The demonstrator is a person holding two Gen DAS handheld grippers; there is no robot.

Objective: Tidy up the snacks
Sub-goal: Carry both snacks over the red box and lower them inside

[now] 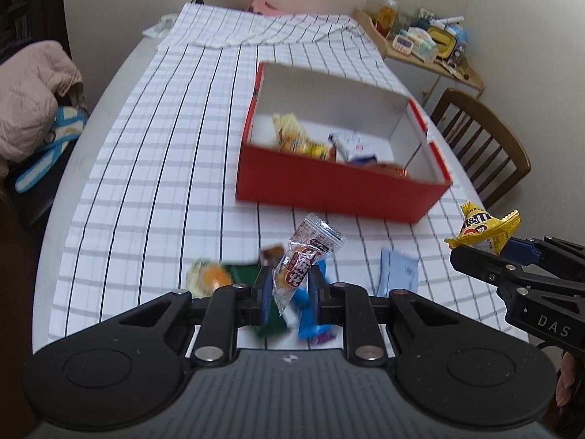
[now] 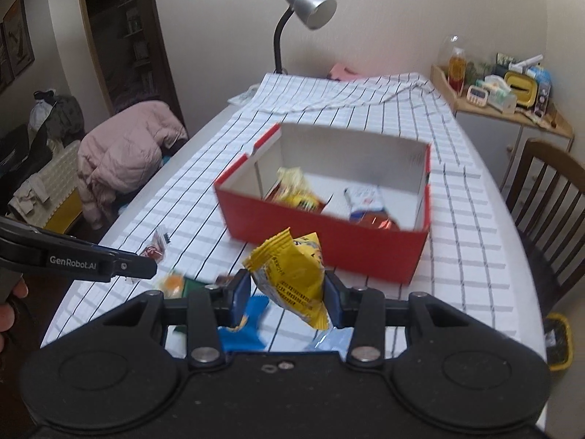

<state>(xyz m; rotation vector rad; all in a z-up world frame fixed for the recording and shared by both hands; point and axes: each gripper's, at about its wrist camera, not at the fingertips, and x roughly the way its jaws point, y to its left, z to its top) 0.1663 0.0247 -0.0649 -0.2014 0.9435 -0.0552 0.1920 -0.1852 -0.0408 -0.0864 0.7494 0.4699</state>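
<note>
While both grippers are raised above the checked cloth (image 1: pixel 153 153), each already carries a snack: the left gripper (image 1: pixel 290 285) is closed to a narrow gap on a clear wrapper with red print (image 1: pixel 305 256), pinched near its lower end so the rest stands up between the blue pads, and the right gripper (image 2: pixel 287 291) is closed about as far on a yellow packet (image 2: pixel 292 274), which also shows at the right edge of the left wrist view. Ahead of both, on the cloth, sits the red box (image 1: pixel 340 190) with its white inside open to the top, and several wrapped snacks lie in its near half already, a yellow one (image 2: pixel 294 190) to the left and a white and blue one (image 2: pixel 363 197) to the right, so the sorting looks partly done. Loose pieces remain on the cloth near the grippers: an orange and green one (image 1: pixel 215 276), a bright blue one (image 2: pixel 245 323) and a pale blue packet (image 1: pixel 398 272), though blur makes an exact count uncertain. As I judge it, the two held snacks need carrying over the near wall and releasing inside, then the remaining pieces need collecting, so perhaps half the work is left
</note>
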